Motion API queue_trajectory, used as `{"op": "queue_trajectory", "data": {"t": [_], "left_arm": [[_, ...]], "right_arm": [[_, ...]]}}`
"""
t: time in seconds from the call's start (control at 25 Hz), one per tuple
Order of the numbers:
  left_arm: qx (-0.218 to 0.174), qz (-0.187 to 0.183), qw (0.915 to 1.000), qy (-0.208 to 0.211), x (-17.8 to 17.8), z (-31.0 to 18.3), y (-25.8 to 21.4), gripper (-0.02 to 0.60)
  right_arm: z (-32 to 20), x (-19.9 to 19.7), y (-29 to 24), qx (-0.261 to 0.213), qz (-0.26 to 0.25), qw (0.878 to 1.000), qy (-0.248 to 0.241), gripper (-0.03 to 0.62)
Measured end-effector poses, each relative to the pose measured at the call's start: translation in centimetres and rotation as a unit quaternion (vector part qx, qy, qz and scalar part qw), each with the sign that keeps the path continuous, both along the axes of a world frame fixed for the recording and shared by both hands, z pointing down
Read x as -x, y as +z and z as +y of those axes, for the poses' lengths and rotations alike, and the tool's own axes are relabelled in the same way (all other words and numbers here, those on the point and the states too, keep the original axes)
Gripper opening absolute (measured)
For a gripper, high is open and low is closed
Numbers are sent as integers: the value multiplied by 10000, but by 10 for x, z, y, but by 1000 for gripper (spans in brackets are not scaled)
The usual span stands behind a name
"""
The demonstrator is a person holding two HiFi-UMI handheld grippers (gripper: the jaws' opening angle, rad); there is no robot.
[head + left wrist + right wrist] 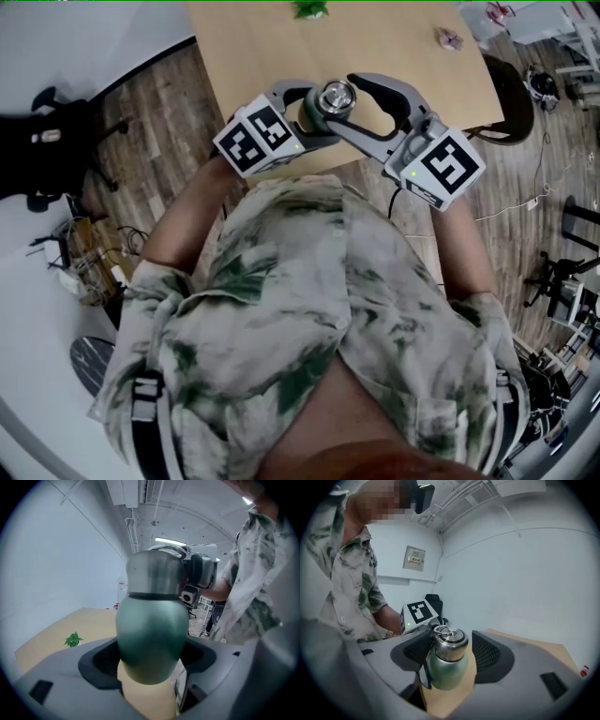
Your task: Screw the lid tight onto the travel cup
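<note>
I hold a green travel cup (312,116) upright above the near edge of the wooden table (394,47). My left gripper (317,114) is shut on its rounded body (151,634), with a pad pressing on each side. The steel lid (337,96) with a ring handle sits on top of the cup. My right gripper (339,99) reaches in from the right, and its jaws stand open around the lid (450,644). In the right gripper view a gap shows between the lid and the right-hand pad (487,656).
A small green plant (309,9) and a small pink object (451,38) lie at the far side of the table. A black office chair (37,141) stands on the floor to the left, and another chair (511,94) sits at the table's right end.
</note>
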State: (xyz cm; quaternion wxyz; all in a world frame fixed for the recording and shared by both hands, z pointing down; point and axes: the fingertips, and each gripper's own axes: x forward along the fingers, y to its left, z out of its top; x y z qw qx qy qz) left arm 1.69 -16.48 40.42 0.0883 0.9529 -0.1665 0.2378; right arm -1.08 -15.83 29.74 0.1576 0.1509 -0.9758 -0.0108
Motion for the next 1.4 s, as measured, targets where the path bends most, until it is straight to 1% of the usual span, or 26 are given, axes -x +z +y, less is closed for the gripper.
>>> {"op": "queue_trajectory", "data": {"t": [0.12,0.32,0.44,0.6,0.88,1.04,1.16,1.24,1.32,1.4], "left_arm": [[-45,54,9995,303,1,7,-4,374],[-89,162,9972,730,-2,24,-8,376],[-82,180,9963,834,-4,27,-9,376],[-70,116,9977,670,-4,20,-5,376],[-33,-47,10000,44,0,-3,5,376],[-26,-160,9995,-264,2,-9,11,376],[-6,-167,9992,-351,1,-10,15,376],[15,-143,9994,-308,1,-10,16,376],[32,-92,9997,-220,1,-9,14,376],[33,-41,10000,-65,1,-7,11,374]], "right_arm": [[5,0,-2,-12,109,9988,-467,292],[18,5,-6,71,147,9944,-1041,267],[23,4,-6,96,145,9926,-1199,248],[16,2,-3,88,62,9954,-949,245],[-4,4,8,46,79,9999,-136,244],[-10,3,13,122,92,9991,394,244],[-13,2,16,190,56,9977,648,245],[-12,2,18,188,39,9980,606,247],[-11,1,16,198,-3,9990,393,252],[-9,0,11,196,-22,9997,119,279]]}}
